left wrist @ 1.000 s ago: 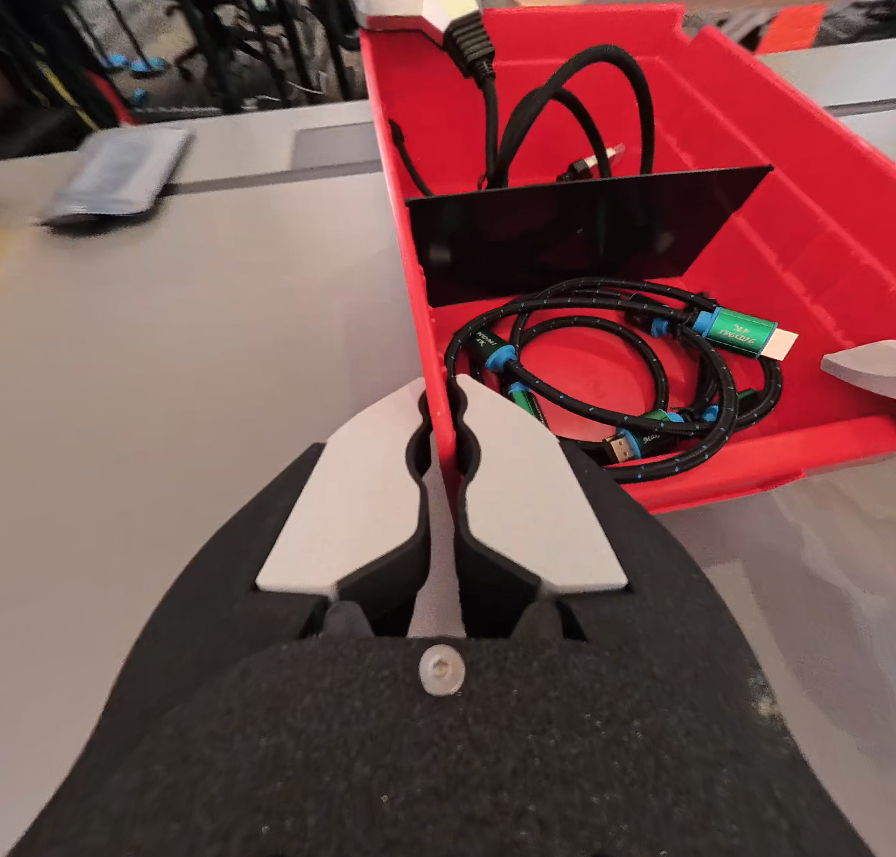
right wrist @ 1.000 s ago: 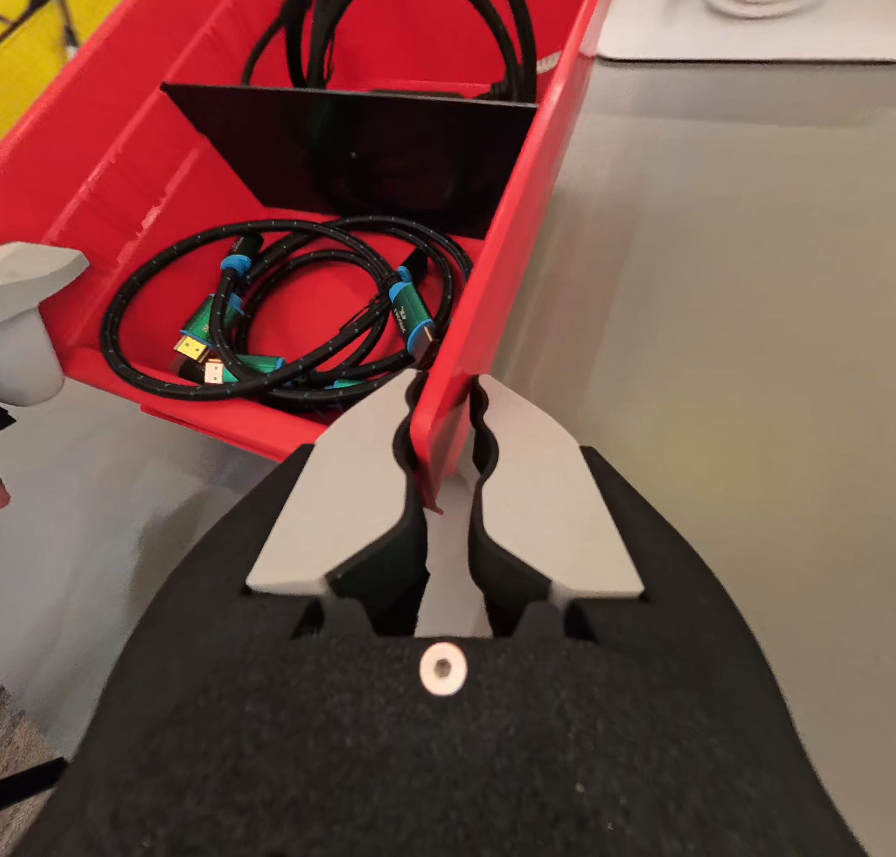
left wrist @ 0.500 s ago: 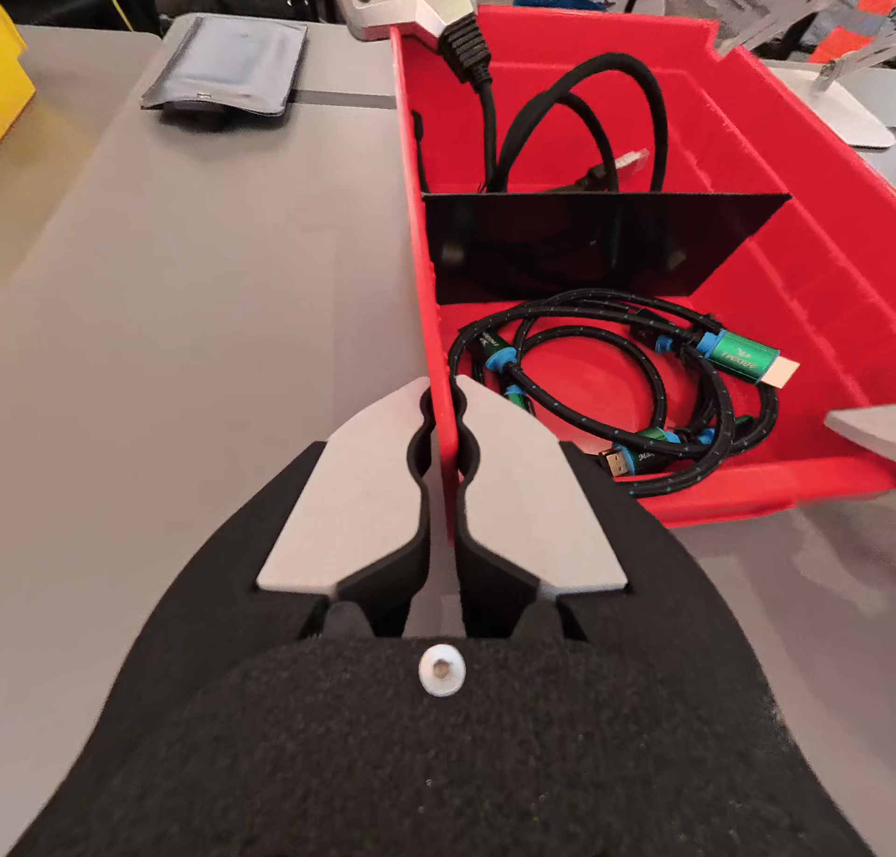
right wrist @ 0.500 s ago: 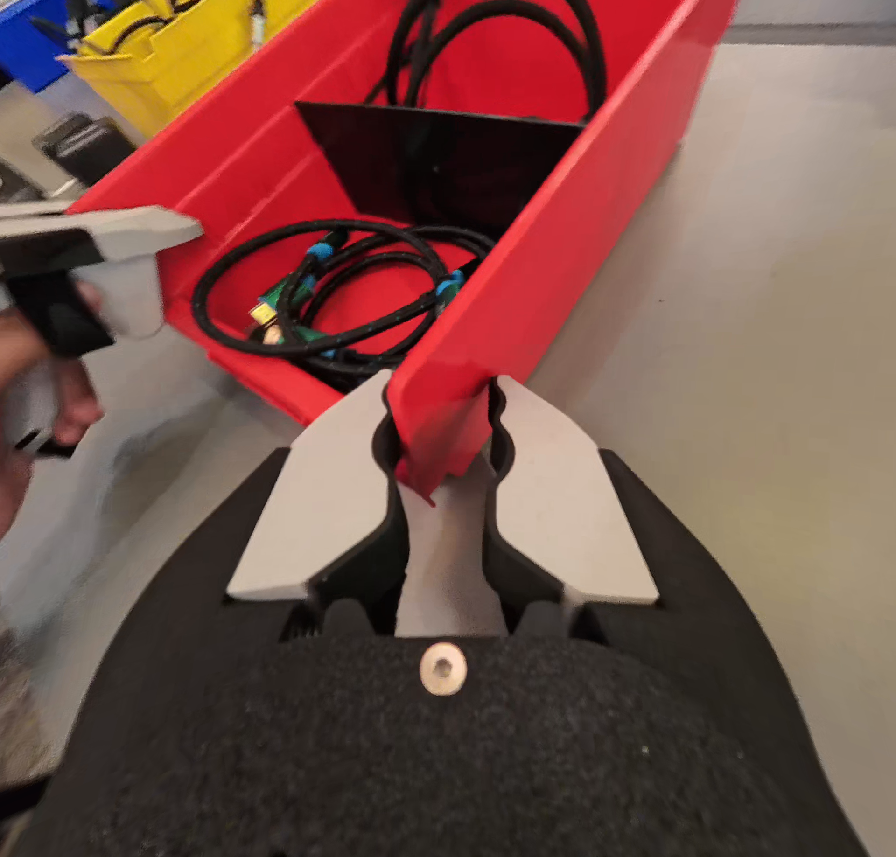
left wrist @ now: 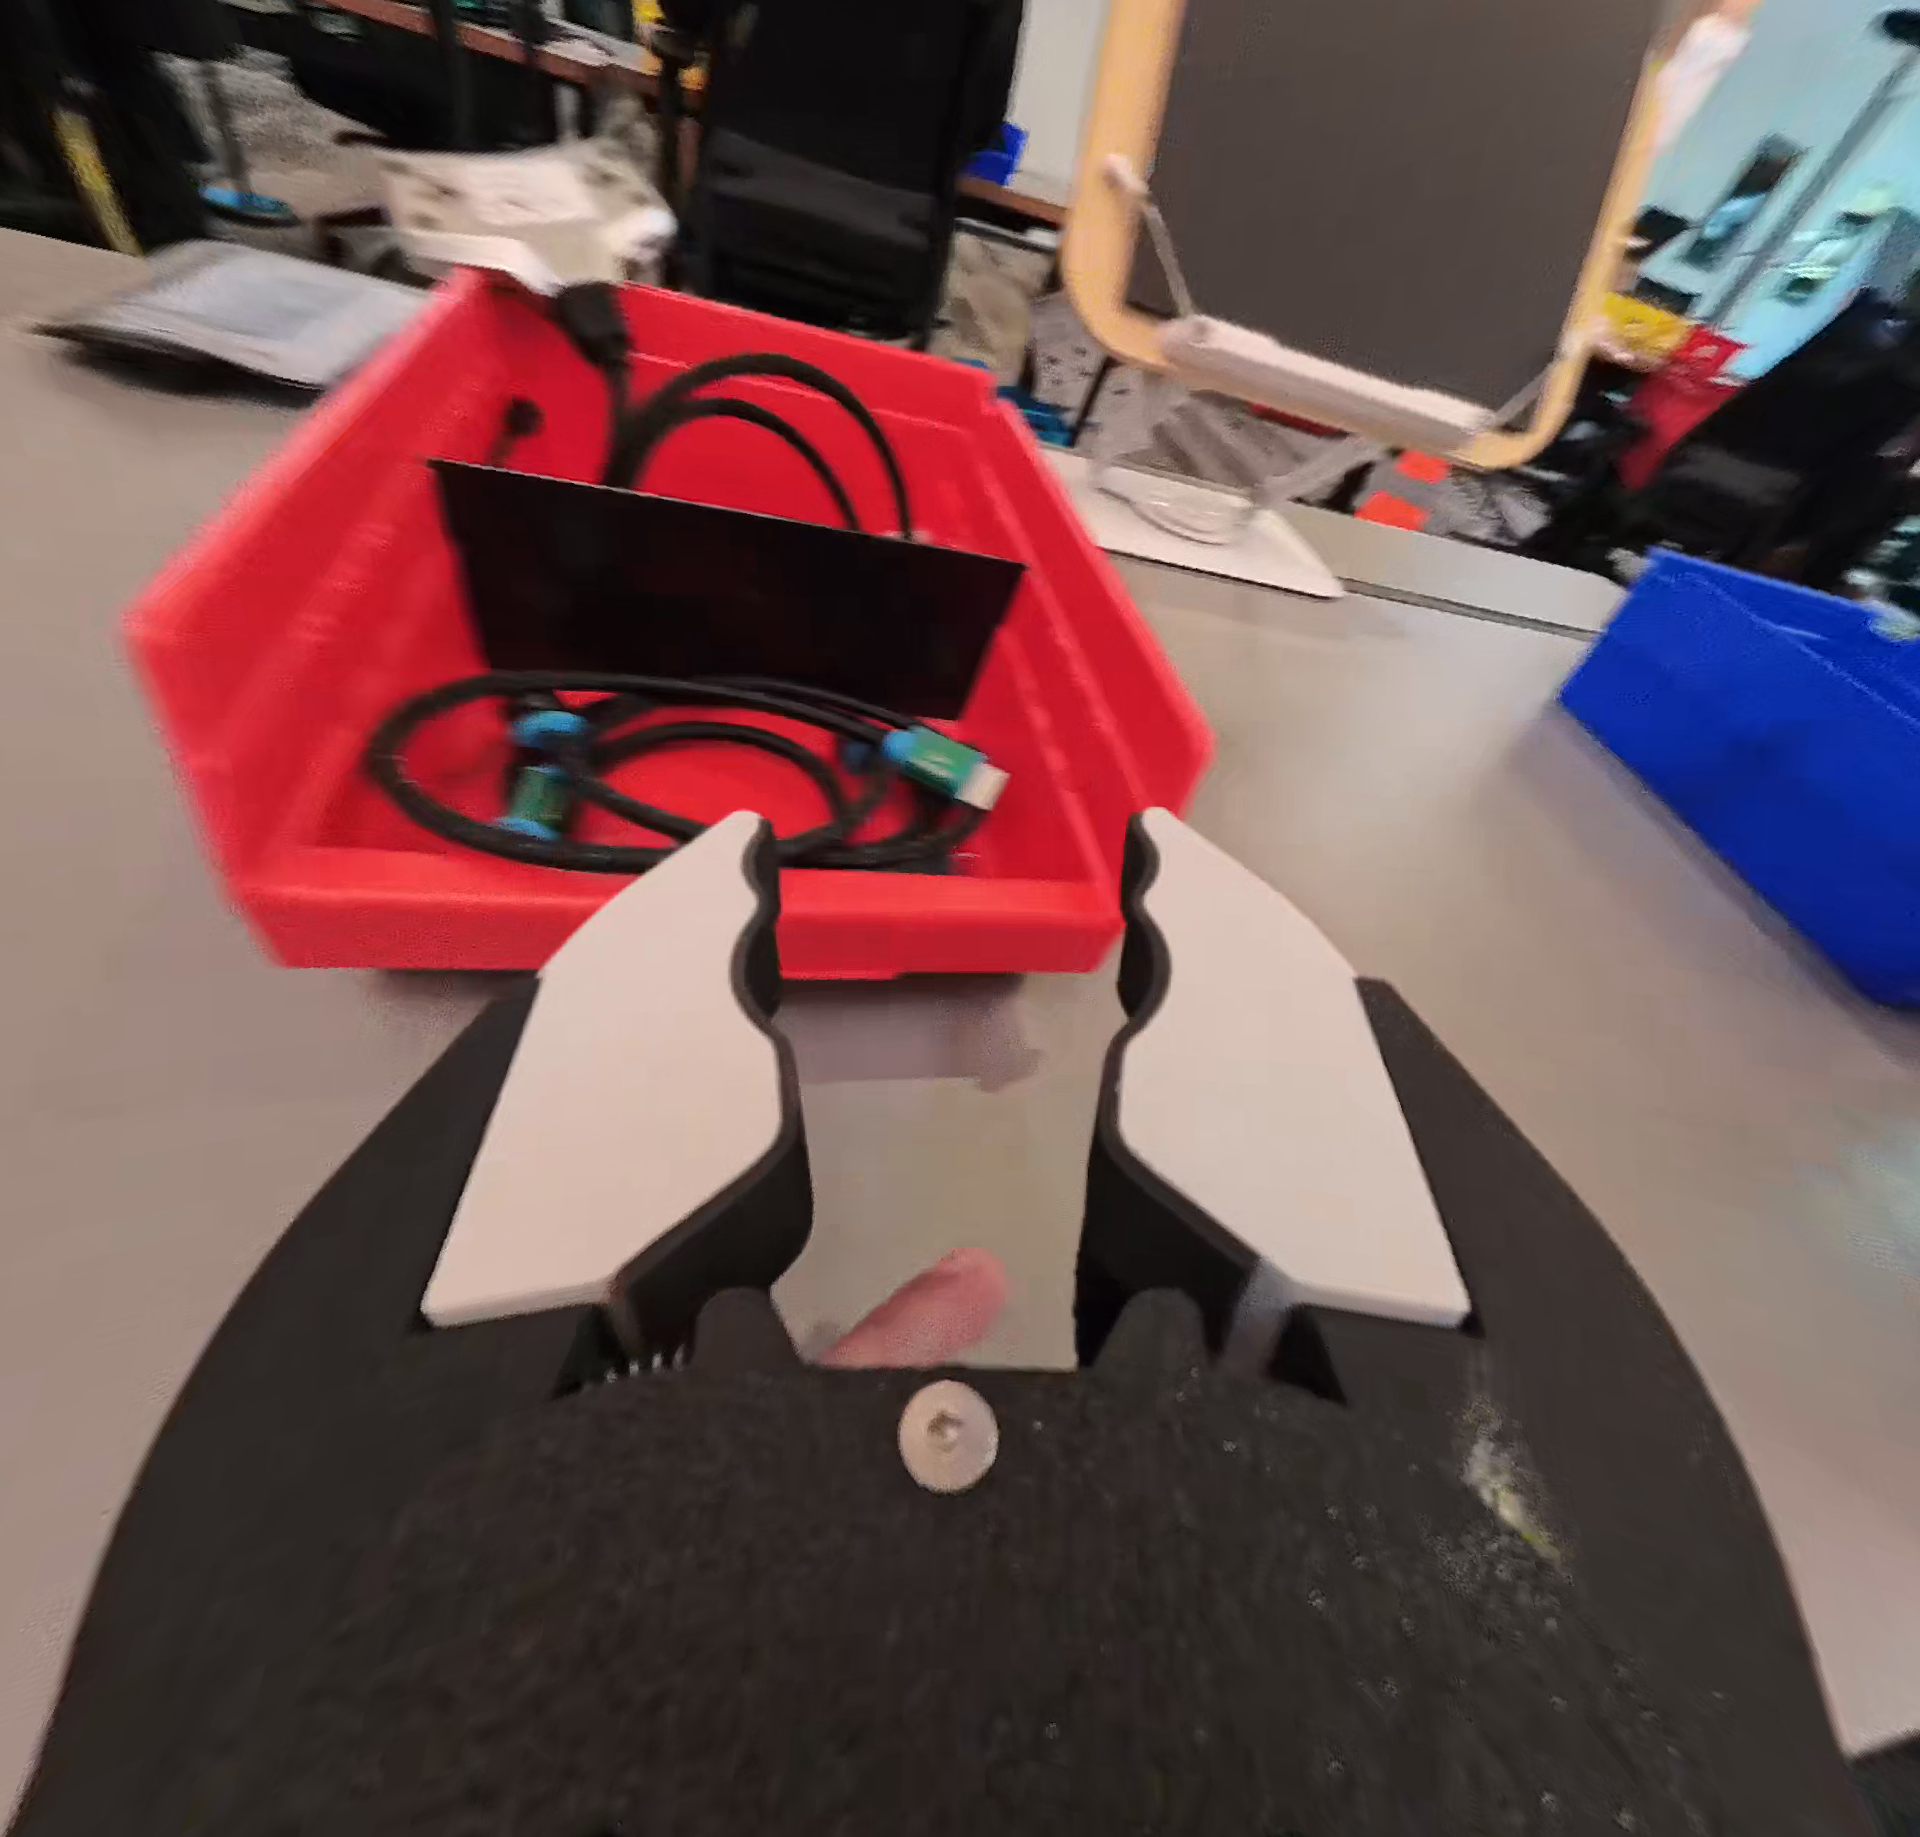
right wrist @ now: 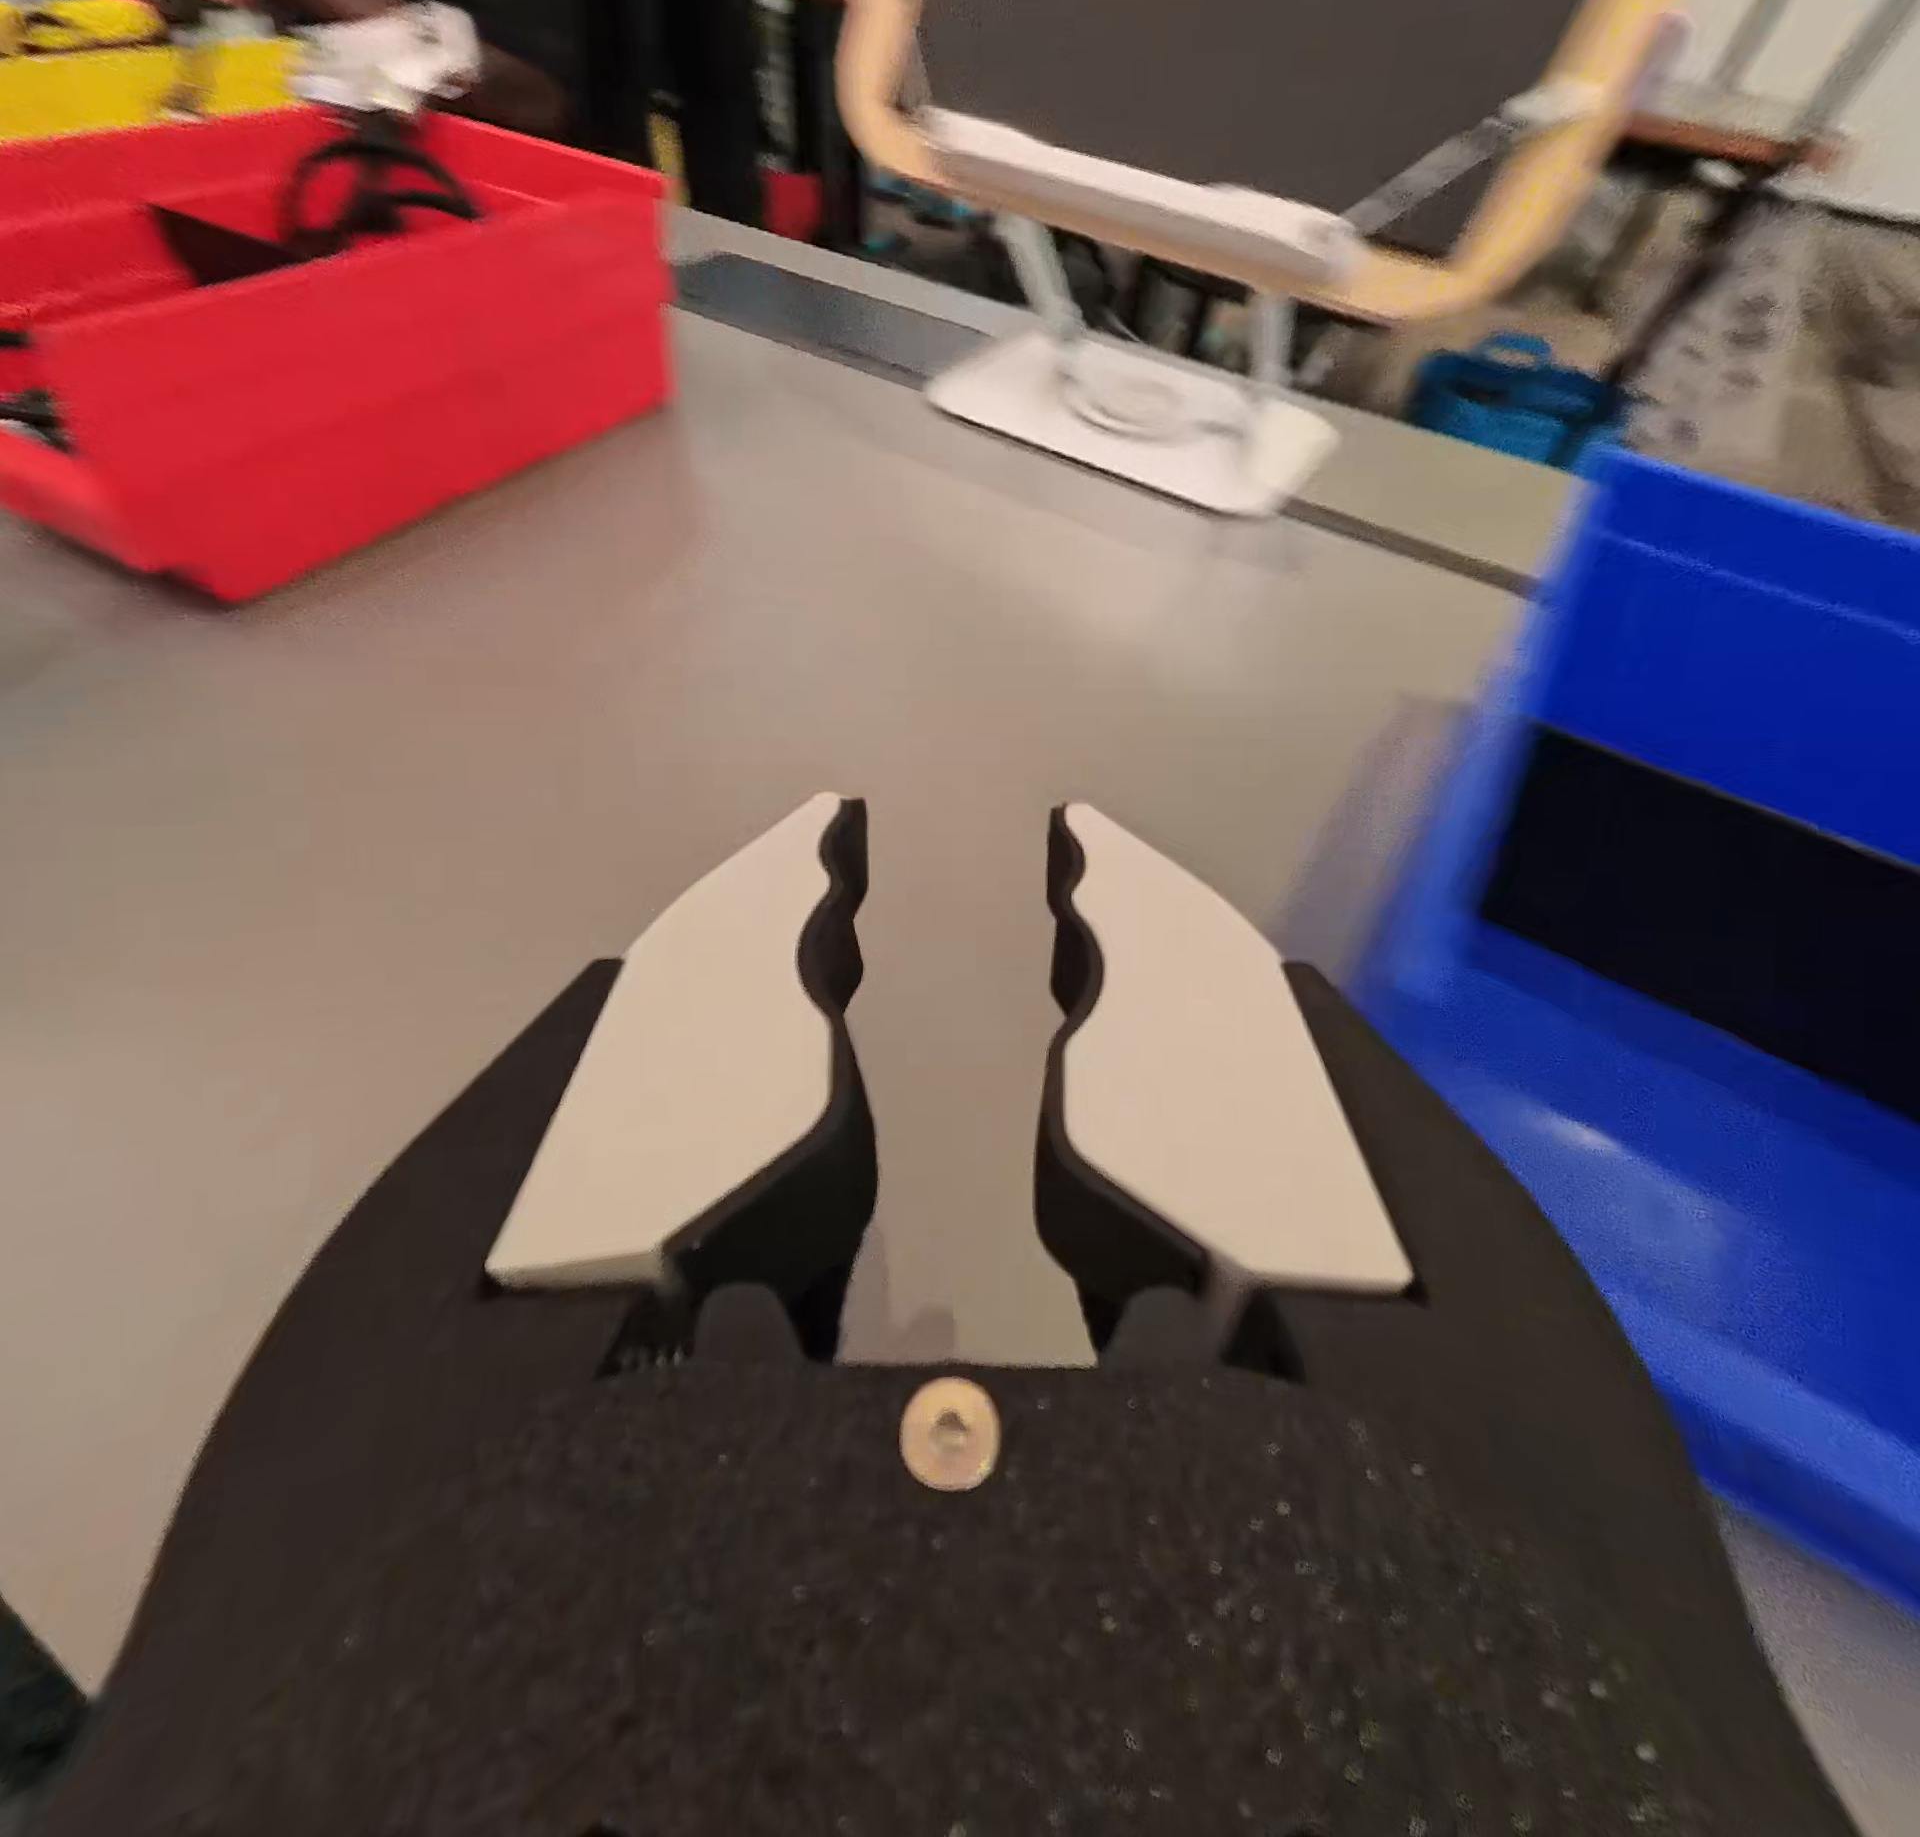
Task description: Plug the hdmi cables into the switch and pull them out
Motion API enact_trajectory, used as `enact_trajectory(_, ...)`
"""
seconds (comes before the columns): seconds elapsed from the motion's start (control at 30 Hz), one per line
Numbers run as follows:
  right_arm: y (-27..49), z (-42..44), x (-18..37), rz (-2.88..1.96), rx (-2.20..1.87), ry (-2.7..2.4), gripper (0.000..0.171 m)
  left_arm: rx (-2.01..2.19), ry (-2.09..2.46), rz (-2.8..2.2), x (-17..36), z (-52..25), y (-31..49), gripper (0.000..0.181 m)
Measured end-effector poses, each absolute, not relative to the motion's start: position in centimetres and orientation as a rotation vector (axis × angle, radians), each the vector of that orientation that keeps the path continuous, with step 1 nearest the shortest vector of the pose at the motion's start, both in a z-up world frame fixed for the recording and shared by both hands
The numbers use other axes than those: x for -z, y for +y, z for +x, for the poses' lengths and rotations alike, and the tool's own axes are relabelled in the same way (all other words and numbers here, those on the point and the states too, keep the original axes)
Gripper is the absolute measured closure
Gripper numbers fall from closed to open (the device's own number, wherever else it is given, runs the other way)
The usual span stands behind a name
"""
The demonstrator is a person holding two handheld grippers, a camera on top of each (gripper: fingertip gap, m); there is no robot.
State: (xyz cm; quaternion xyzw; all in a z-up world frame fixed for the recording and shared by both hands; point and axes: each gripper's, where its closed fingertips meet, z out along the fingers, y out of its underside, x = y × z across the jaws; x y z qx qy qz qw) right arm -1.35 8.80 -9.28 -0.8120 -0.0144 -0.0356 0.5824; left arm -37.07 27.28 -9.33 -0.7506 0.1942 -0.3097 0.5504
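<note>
A red bin (left wrist: 686,920) stands on the grey table, split by a black divider (left wrist: 727,592). Its near compartment holds coiled black HDMI cables (left wrist: 582,831) with green and blue plugs (left wrist: 940,764). Its far compartment holds a thicker black cable (left wrist: 769,416) that runs to a silver switch (left wrist: 520,265) at the bin's back edge. My left gripper (left wrist: 945,842) is open and empty, just in front of the bin's near wall. My right gripper (right wrist: 956,821) is open and empty over bare table, with the red bin (right wrist: 343,405) off to its left.
A blue bin (right wrist: 1704,852) with a black divider stands close on the right; it also shows in the left wrist view (left wrist: 1766,759). A white stand base (right wrist: 1132,426) with a tan frame sits at the table's far side. A dark pouch (left wrist: 229,312) lies far left.
Both grippers have let go of the red bin's side walls, opened and pulled back. The bin now rests on the table. The right gripper has swung right toward the blue bin.
</note>
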Motion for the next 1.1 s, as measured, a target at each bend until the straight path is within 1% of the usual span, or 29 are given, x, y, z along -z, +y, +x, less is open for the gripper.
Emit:
enact_trajectory(0.1, 4.0, 5.2, 7.9, -1.852, 0.146, 0.172, 0.14, 0.755, 0.557, -1.791, 10.3, -34.6, 25.8, 0.117)
enact_trajectory(0.17, 1.4, 8.6, 8.0, -1.779, 0.156, 0.301, 0.139, 0.741, 0.598, -1.782, 10.5, -34.0, 25.6, 0.119)
enact_trajectory(0.23, -0.7, 11.3, 10.1, -1.778, 0.161, 0.452, 0.13, 0.722, 0.631, -1.776, 10.7, -33.6, 25.6, 0.123)
enact_trajectory(0.27, -1.6, 11.7, 11.4, -1.814, 0.13, 0.514, 0.13, 0.711, 0.649, -1.788, 11.0, -33.4, 25.5, 0.123)
enact_trajectory(0.33, -2.4, 11.8, 12.1, -1.809, 0.075, 0.561, 0.132, 0.701, 0.689, -1.796, 11.2, -33.1, 25.0, 0.124)
enact_trajectory(0.4, -2.4, 11.8, 11.5, -1.775, 0.049, 0.547, 0.132, 0.679, 0.731, -1.797, 11.1, -32.9, 24.5, 0.124)
enact_trajectory(0.53, -2.0, 12.1, 11.9, -1.819, 0.154, 0.465, 0.134, 0.634, 0.774, -1.783, 11.4, -33.1, 23.6, 0.127)
enact_trajectory(0.7, -1.3, 10.7, 11.7, -1.816, 0.123, 0.435, 0.135, 0.571, 0.795, -1.763, 11.4, -33.6, 23.9, 0.128)
enact_trajectory(0.9, -0.8, 10.6, 12.3, -1.865, 0.177, 0.387, 0.137, 0.641, 0.787, -1.78, 11.7, -33.3, 23.8, 0.128)
enact_trajectory(1.1, -0.9, 10.6, 12.4, -1.863, 0.162, 0.388, 0.139, 0.6, 0.82, -1.773, 11.9, -33.2, 23.8, 0.128)
